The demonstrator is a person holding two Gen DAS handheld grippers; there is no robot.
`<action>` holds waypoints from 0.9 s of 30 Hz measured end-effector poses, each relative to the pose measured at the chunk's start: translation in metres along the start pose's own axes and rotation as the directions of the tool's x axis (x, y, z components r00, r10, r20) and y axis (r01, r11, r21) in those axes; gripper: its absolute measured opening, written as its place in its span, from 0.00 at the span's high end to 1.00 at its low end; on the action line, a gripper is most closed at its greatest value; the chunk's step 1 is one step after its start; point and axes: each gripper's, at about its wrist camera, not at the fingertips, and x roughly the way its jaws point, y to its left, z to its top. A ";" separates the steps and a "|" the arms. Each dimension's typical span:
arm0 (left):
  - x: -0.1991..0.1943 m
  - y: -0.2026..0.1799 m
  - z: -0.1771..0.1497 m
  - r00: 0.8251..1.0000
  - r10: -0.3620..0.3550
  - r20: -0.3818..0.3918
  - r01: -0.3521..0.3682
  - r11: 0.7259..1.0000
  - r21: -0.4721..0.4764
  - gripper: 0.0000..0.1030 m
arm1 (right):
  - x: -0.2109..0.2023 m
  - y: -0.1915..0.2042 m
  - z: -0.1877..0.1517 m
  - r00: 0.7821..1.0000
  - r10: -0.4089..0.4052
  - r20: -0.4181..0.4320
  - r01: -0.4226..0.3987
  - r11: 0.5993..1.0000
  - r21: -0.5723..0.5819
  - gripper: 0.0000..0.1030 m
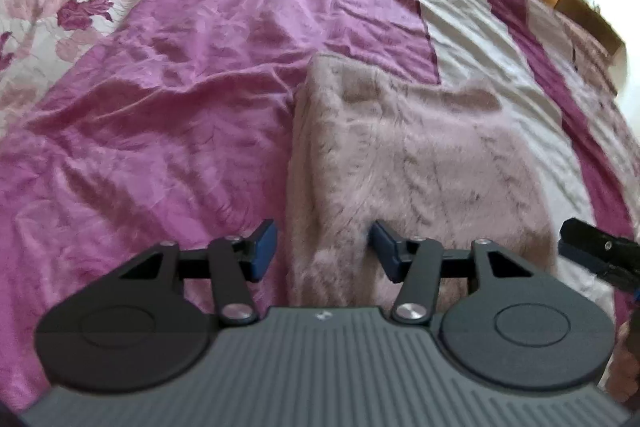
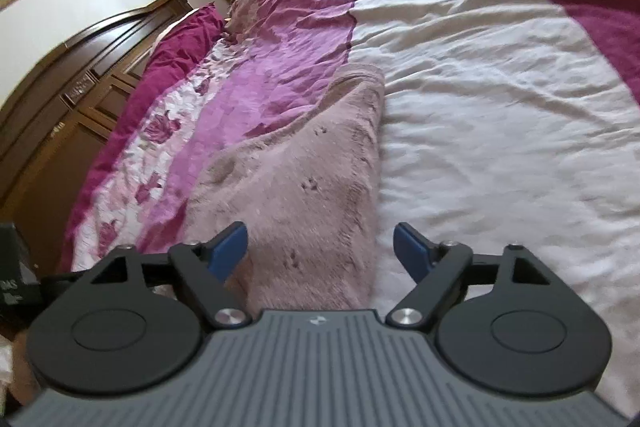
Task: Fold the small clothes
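The fluffy pink garment [image 1: 420, 163] lies folded on the bedspread [image 1: 160, 115], its near edge between the parted fingers of both the left gripper [image 1: 322, 251] and the right gripper [image 2: 320, 251], neither of which presses on it. Risk: the thick pile may spring the fold open, or a closing jaw may catch only the top layer and drag it askew. The right view alone shows the wooden headboard [image 2: 80, 67] and the garment's far tip; the left view alone shows the other gripper at its right edge.
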 end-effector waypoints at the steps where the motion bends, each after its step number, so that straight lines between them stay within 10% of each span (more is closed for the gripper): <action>1: 0.003 0.001 0.002 1.000 -0.008 0.004 0.008 1.000 -0.016 0.39 | 0.004 0.000 0.003 1.000 0.008 -0.006 -0.008 1.000 0.008 0.13; 17: 0.047 0.026 0.011 0.978 -0.206 -0.039 0.195 0.963 -0.186 0.25 | 0.085 -0.018 0.016 0.983 0.120 -0.138 -0.101 0.985 0.139 0.10; 22: 0.057 0.030 0.009 0.955 -0.295 -0.038 0.273 0.920 -0.283 0.59 | 0.093 -0.013 0.023 0.985 0.103 -0.135 -0.084 0.987 0.139 0.38; 27: 0.045 0.029 0.011 0.943 -0.332 -0.018 0.309 0.893 -0.327 0.65 | 0.079 -0.003 0.037 0.986 0.114 -0.123 -0.100 0.988 0.119 0.49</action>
